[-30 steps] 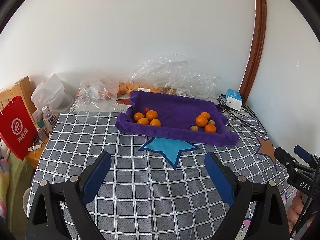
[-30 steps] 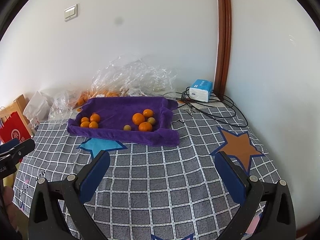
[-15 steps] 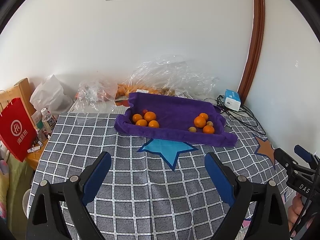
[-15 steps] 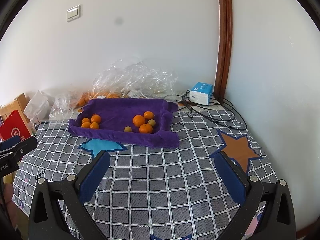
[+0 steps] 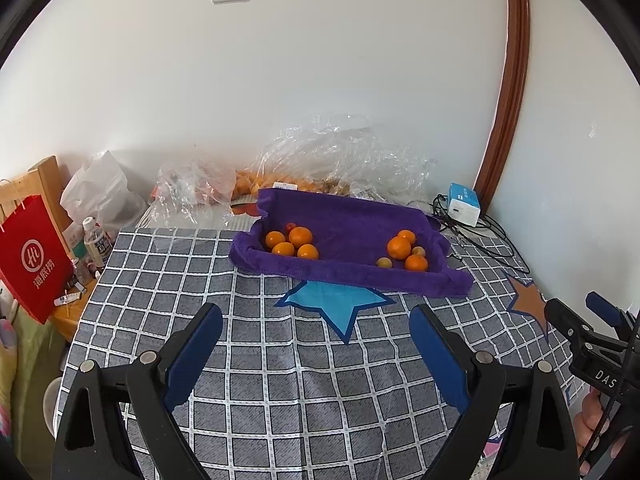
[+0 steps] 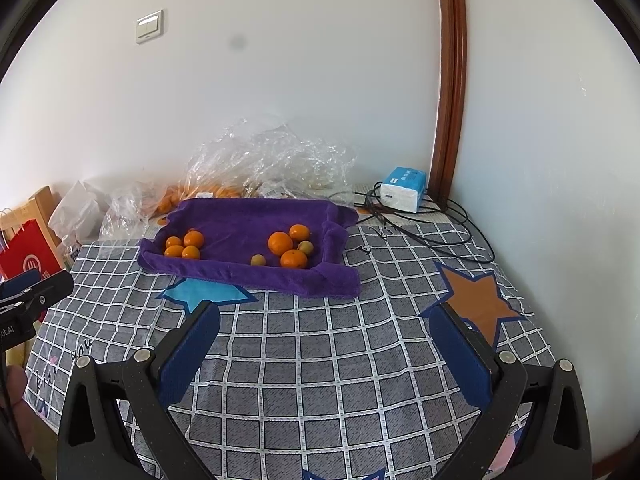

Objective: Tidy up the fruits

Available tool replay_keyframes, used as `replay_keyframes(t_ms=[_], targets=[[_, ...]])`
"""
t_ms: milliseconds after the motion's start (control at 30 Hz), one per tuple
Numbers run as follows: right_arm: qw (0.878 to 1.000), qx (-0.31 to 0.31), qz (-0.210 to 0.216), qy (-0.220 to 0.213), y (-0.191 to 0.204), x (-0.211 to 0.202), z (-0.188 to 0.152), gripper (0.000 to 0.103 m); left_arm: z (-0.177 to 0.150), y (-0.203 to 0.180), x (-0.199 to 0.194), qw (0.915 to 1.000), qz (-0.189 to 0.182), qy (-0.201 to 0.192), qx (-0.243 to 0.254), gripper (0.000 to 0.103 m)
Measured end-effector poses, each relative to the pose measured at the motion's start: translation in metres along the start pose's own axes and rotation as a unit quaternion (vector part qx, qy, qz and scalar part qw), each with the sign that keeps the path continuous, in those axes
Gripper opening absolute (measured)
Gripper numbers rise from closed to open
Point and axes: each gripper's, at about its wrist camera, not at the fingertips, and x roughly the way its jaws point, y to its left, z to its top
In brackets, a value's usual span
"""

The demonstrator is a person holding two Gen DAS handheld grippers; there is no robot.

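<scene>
Both sets of fingers are spread wide and hold nothing: the left gripper (image 5: 316, 344) and the right gripper (image 6: 326, 344) hang over the near table. Oranges (image 5: 294, 242) sit far off in the purple cloth tray (image 5: 348, 226), in two little piles. They look round and smooth, so they may roll. Squeeze one softly across its middle.

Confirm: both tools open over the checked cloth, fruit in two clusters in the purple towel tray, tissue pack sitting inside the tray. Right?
One thing is off: the tissue pack is not inside the purple towel tray. The right wrist view shows it on the table behind the tray's right corner, by the black cables. The rest holds: left tool and right tool open over the checked cloth, fruit in two clusters.
</scene>
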Motion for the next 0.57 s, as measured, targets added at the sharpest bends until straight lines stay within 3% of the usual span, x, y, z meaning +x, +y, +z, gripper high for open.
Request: replay_keyframes(t_ms=[467, 567], targets=[[1.0, 0.002, 0.003, 0.003, 0.0028, 0.0044, 0.001, 0.103, 0.0008, 0.0035, 0.0012, 1.0, 0.004, -0.005, 0.001, 0.095], [1.0, 0.001, 0.003, 0.004, 0.0053, 0.0078, 0.0016, 0.103, 0.0005, 0.0021, 0.0056, 0.9997, 0.022, -0.009, 0.007, 0.095]])
